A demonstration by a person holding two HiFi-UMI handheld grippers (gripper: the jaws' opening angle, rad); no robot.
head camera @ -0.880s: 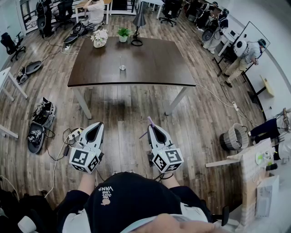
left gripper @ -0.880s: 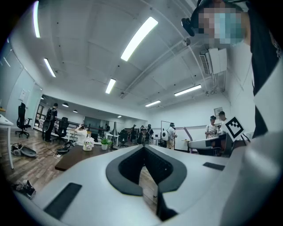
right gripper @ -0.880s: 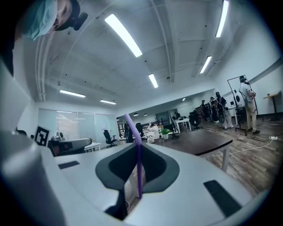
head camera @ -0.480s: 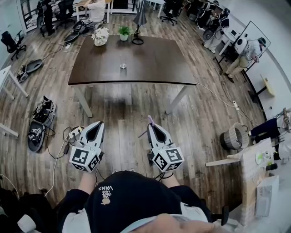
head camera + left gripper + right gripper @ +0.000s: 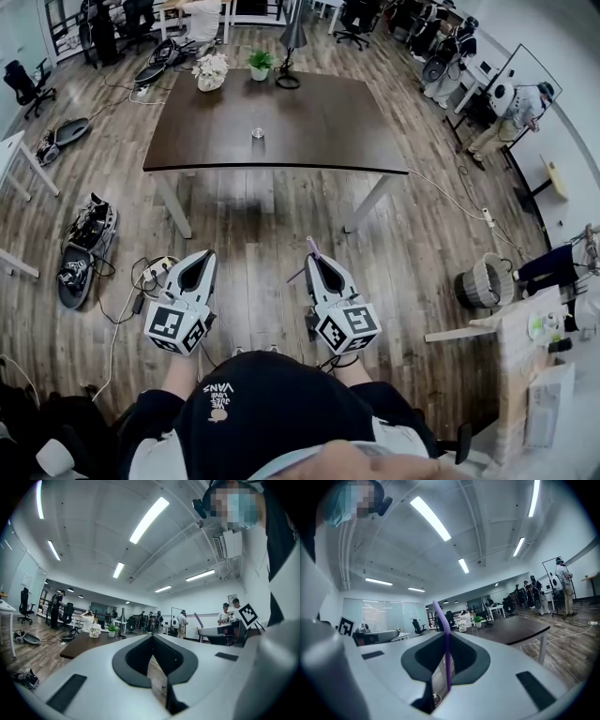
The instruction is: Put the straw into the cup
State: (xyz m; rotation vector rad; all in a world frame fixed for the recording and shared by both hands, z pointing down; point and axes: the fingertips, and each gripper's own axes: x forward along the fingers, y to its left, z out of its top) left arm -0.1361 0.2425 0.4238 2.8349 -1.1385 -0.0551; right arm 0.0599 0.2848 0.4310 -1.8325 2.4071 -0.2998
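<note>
A small clear cup point(image 5: 257, 133) stands near the middle of a dark table point(image 5: 319, 131), far ahead of both grippers. My right gripper point(image 5: 317, 255) is shut on a thin purple straw point(image 5: 310, 247). The straw stands upright between the jaws in the right gripper view point(image 5: 446, 653), and its top bends over above them. My left gripper point(image 5: 202, 256) is shut with nothing in it; its jaws meet at the tip in the left gripper view point(image 5: 151, 637). Both grippers point level at waist height over the wooden floor, well short of the table.
At the table's far edge stand a white flower vase point(image 5: 210, 73), a green plant point(image 5: 260, 66) and a black lamp point(image 5: 287, 56). Cables and a power strip point(image 5: 150, 277) lie on the floor at left, and a wicker basket point(image 5: 478, 281) stands at right. People point(image 5: 511, 103) stand further off.
The table and cup have slid slightly lower in the head view, a little nearer. Both grippers keep their places and the straw stays gripped.
</note>
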